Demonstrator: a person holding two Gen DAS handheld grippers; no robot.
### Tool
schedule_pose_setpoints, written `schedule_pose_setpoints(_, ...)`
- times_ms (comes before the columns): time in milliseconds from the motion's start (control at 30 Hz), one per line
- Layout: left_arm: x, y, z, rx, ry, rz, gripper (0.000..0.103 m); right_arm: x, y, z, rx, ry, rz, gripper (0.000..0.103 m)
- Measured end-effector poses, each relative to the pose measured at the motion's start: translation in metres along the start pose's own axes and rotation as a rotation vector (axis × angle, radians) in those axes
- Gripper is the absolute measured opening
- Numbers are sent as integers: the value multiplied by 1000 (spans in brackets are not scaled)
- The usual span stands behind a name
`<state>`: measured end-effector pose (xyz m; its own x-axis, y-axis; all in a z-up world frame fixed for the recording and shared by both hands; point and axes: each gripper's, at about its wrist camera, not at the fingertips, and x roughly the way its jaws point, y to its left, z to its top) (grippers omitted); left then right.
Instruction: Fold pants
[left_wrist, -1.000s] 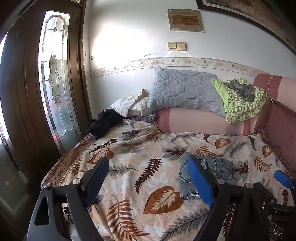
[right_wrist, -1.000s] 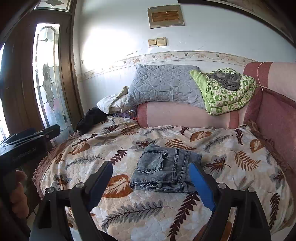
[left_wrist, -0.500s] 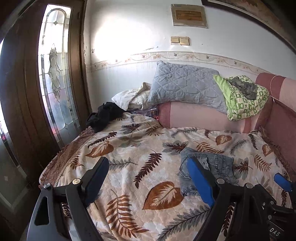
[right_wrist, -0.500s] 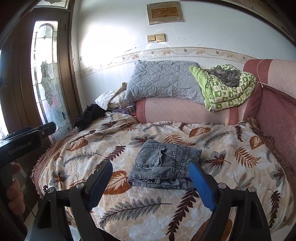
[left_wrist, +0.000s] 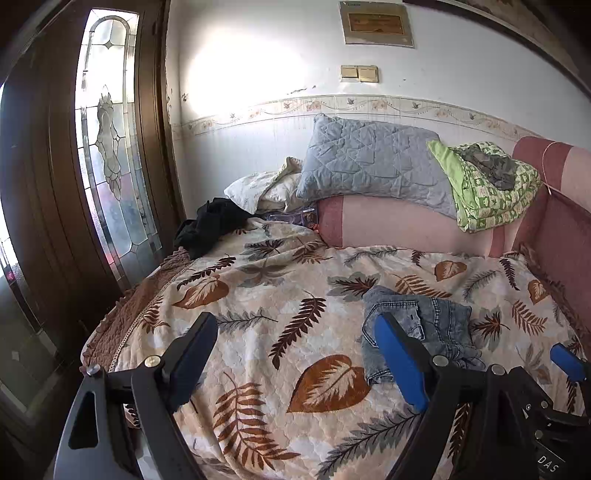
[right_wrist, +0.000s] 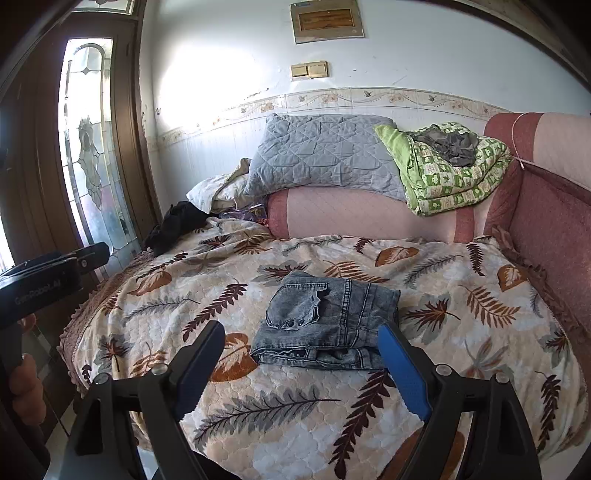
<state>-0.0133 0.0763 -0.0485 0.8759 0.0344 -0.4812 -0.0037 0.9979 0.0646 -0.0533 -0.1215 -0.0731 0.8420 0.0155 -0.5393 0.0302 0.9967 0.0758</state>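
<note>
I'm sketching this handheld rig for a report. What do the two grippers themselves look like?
Both match: black plastic frames with triangular cutouts and silver screws, ending in two long flat fingers with blue pads. The left gripper body, seen from the right gripper camera, carries faint grey lettering. A white "DAS" marking shows on the right one's body. No cables are visible.

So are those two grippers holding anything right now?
Nothing. The left gripper and right gripper are both open and empty; the folded grey-blue denim pants lie untouched on the leaf-patterned bedspread.

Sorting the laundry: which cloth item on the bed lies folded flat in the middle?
The grey denim pants, a flat folded stack on the leaf-print bedspread. The black garment is crumpled at the far corner; the green blanket tops the bolster.
</note>
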Motion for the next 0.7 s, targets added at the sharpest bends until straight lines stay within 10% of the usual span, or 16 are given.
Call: schedule_pose_setpoints(700, -11, 5, -1, 5, -20, 5, 87, -12, 8, 3, -28, -27, -12, 87)
